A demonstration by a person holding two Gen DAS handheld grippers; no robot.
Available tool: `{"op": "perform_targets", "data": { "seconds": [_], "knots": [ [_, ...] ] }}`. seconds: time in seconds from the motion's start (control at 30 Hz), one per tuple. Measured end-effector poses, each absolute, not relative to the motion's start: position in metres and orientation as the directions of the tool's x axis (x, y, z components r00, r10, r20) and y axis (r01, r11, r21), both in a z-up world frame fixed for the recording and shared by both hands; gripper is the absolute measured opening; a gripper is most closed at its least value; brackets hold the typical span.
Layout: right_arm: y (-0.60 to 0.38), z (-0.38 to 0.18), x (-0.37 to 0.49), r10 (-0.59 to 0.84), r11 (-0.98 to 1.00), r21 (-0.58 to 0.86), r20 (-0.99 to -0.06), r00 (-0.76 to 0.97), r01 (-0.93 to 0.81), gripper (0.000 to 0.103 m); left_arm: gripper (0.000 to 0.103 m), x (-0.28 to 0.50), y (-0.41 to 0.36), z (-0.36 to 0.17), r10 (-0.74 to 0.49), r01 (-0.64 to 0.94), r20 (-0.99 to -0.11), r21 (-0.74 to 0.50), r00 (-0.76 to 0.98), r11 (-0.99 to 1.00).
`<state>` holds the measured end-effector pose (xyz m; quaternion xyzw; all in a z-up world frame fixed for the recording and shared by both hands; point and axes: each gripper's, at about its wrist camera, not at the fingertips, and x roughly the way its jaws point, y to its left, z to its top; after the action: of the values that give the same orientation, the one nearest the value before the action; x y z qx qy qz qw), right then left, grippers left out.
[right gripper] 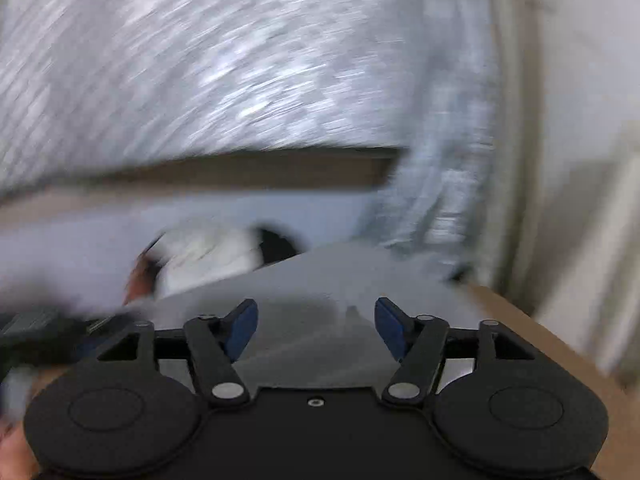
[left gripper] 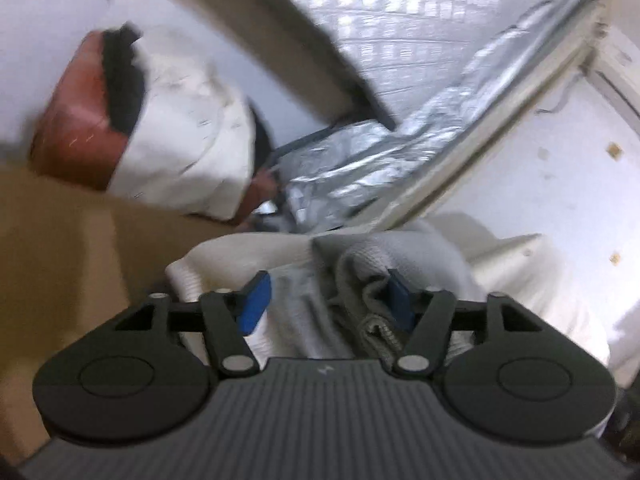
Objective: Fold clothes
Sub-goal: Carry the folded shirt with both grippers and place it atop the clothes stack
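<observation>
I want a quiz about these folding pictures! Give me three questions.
1. True or false: the left gripper is shut tight on the grey cloth.
2. What colour are the pads of the right gripper?
A. red
B. blue
C. green
3. Fill in: in the left wrist view, the cloth lies on a ____ tabletop.

Key:
1. False. Its jaws stand apart, with cloth bunched between them but not pinched.
2. B.
3. Brown.
</observation>
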<state>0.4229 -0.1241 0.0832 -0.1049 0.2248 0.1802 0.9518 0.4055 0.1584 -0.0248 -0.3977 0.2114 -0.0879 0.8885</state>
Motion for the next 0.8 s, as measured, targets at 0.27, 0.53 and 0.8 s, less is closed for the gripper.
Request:
{"op": "perform_targets", "data": {
  "seconds": [0.27, 0.53, 0.8],
  "knots": [
    [-0.108, 0.052, 0.417, 0.212, 0.934, -0.161, -0.468, 0.858, -0.318, 0.094, 0.067, 0.403, 0.162, -0.024, -0.253, -0.051, -0.337, -0.685, 0.907, 0.727],
    [-0.103, 0.032, 0.337, 0.188, 0.918, -0.240, -0.432, 0.882, -0.314, 0.096, 0.070, 0.400, 0.162, -0.019, -0.290, -0.023, -0.350, -0.672, 0.891, 0.740],
    [-0.137, 0.026, 0.242, 0.124, 0.976, -0.103, -0.469, 0.874, -0.193, 0.096, 0.092, 0.355, 0.140, 0.025, -0.191, -0.053, -0.493, -0.438, 0.849, 0.897]
  ]
}}
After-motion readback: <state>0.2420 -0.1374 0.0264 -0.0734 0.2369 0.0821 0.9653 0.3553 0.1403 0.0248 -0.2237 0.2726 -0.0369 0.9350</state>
